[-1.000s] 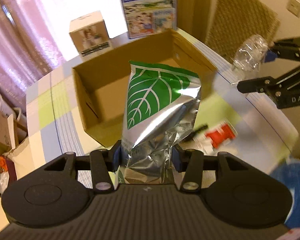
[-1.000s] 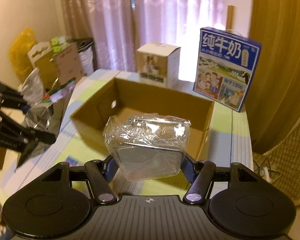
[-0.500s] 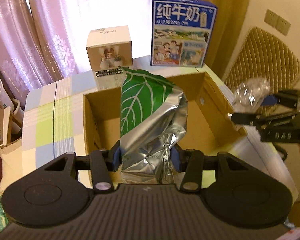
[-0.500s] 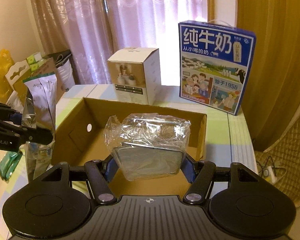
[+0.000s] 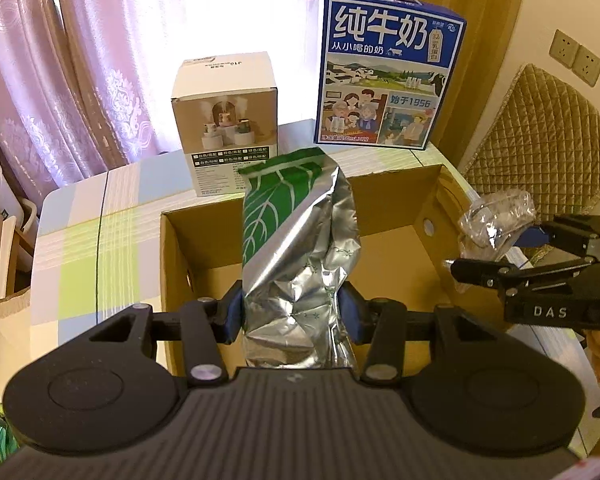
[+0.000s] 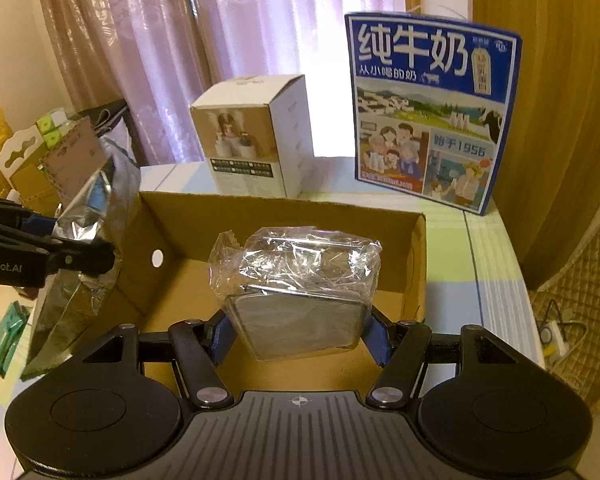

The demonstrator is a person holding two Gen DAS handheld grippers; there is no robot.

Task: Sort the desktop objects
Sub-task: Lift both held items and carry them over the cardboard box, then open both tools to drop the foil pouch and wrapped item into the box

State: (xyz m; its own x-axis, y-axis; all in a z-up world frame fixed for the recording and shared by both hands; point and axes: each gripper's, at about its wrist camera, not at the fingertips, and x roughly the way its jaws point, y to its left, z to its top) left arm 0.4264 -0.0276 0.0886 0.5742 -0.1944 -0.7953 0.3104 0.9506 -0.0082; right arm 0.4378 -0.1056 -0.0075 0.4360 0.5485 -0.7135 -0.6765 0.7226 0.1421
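Note:
My left gripper (image 5: 292,312) is shut on a silver foil bag with a green leaf print (image 5: 296,240), held upright over the near edge of an open cardboard box (image 5: 396,192). My right gripper (image 6: 296,332) is shut on a clear plastic-wrapped packet (image 6: 296,280), held above the same box (image 6: 284,216). In the left wrist view the right gripper (image 5: 496,260) and its packet (image 5: 496,220) hang at the box's right wall. In the right wrist view the left gripper (image 6: 80,256) and the foil bag (image 6: 84,240) are at the box's left wall.
A blue milk carton (image 5: 388,80) and a white product box (image 5: 228,128) stand behind the cardboard box on the checked tablecloth (image 5: 92,240). A quilted chair (image 5: 540,140) is at the right. Clutter and cartons (image 6: 28,152) lie left of the table.
Both grippers have moved in over the cardboard box with their loads. The left one swung from the table's side to face the box squarely; the right one came closer to it.

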